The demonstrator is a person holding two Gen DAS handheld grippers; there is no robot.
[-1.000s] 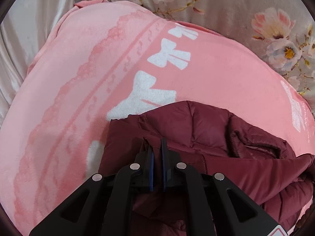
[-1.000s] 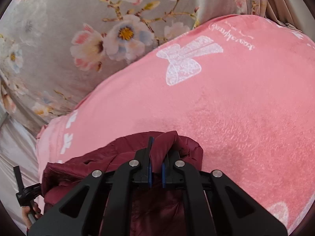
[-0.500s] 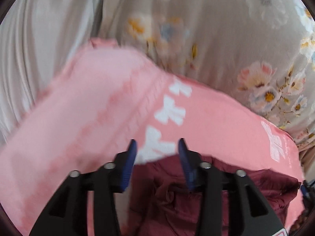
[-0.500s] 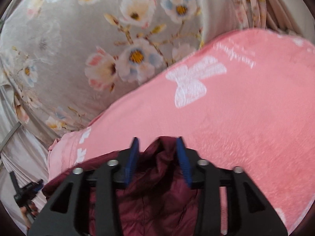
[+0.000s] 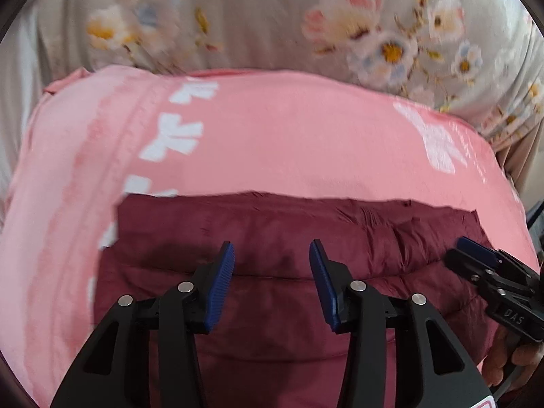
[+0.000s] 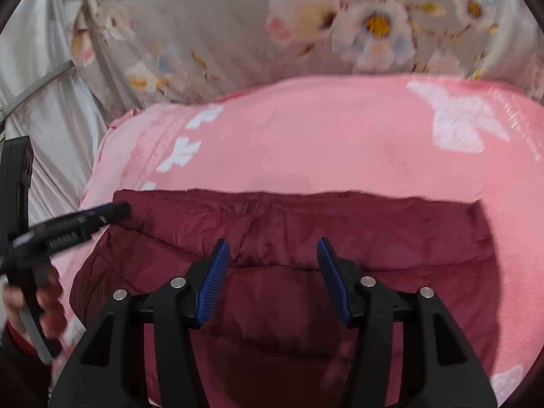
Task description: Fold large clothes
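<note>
the maroon puffer jacket (image 5: 292, 272) lies folded into a broad band on the pink blanket (image 5: 289, 136), which covers a bed backed by floral fabric (image 5: 272, 17); in the left wrist view it fills the lower half, its far edge running straight across from 9 to 3 o'clock. the left gripper (image 5: 272, 255) hangs above the jacket with its jaws released and nothing between them — they have just been opening. the right gripper (image 6: 273, 255) is the same, jaws parted over the quilted cloth and freshly opened, not pressing on it. each tool shows in the other's view: the right gripper at 4 o'clock from the left camera, the left gripper at 9 o'clock from the right camera, held by a hand (image 6: 47, 302).

the jacket looks light, soft and puffy, with a slick shell — it will likely spring back and slide on itself. a pinch should probably go at a corner or a seam along the far edge, taking all layers, since a mid-panel pinch may catch only the top skin
</note>
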